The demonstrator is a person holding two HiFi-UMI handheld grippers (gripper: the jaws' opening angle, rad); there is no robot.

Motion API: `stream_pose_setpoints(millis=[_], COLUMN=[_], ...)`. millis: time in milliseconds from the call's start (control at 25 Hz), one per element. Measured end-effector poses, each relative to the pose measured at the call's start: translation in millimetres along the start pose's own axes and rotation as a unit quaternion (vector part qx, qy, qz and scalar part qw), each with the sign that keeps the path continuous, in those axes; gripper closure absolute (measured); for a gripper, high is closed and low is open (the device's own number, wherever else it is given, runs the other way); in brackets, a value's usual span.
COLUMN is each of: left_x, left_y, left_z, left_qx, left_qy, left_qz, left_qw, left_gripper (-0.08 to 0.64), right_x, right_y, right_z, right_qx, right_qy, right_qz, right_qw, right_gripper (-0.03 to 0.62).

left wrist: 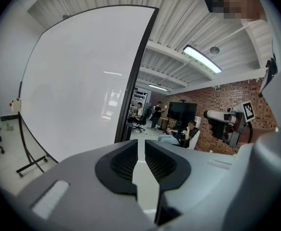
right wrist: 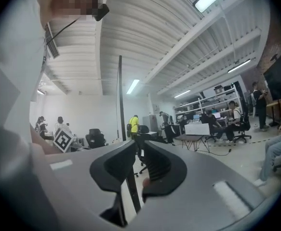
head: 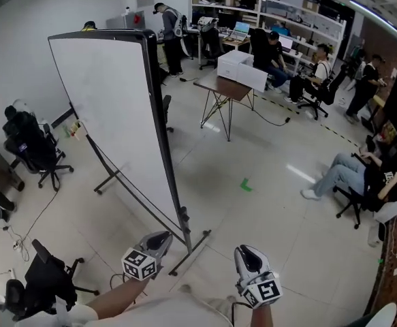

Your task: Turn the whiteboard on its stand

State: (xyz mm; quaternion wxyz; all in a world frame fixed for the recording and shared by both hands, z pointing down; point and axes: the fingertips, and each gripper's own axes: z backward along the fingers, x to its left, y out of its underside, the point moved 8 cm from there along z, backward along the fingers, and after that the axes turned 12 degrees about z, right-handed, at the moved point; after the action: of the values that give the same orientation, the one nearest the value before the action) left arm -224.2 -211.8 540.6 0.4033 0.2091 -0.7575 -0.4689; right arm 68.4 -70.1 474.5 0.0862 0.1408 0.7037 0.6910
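Note:
A tall whiteboard (head: 116, 114) on a black wheeled stand (head: 188, 245) rises at the left of the head view, nearly edge-on to me. Both grippers are held low near my body, apart from the board. My left gripper (head: 159, 239) is just short of the stand's near foot; in its own view its jaws (left wrist: 141, 146) stand slightly apart with nothing between them, facing the white surface (left wrist: 77, 85). My right gripper (head: 249, 254) is further right; its jaws (right wrist: 139, 150) show a narrow gap, and only the board's dark edge (right wrist: 120, 105) appears beyond it.
A folding table with white boxes (head: 233, 80) stands behind the board. Seated people (head: 351, 172) line the right side, and others work at desks by the back shelves (head: 280, 19). Office chairs (head: 38, 152) stand at the left. A green tape mark (head: 246, 184) is on the floor.

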Motion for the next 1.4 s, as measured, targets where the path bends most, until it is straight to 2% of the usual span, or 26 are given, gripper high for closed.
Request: stream_pose_setpoints(millis=[360,520,840,1120,1400], left_x=[-46,-69,-106,-127,-124], left_y=[0,3,8,12,11], left_z=[1,1,16,16,25], left_qx=[-0.063,-0.081,-0.097,-0.116,-0.131], left_qy=[-0.098,-0.135,-0.195,-0.220,-0.203], left_qz=[0.026,0.040,0.034,0.038,0.035], left_qw=[0.9929,0.9867,0.9754,0.9677,0.9697], left_gripper=[0.508,0.508,0.508,0.505,0.502], right_x=[-45,-65,-74,-79,-58], right_y=[-13,-13,-6,-9,-12], right_z=[-19,-22,-31,-40,-64], right_qx=[0.001,0.005,0.009,0.010,0.019], right_qy=[-0.126,-0.163,-0.221,-0.254,-0.263], right_qz=[0.019,0.023,0.038,0.044,0.066], right_qw=[0.992,0.986,0.975,0.966,0.962], right_gripper=[0.532,0.530,0.514,0.509,0.502])
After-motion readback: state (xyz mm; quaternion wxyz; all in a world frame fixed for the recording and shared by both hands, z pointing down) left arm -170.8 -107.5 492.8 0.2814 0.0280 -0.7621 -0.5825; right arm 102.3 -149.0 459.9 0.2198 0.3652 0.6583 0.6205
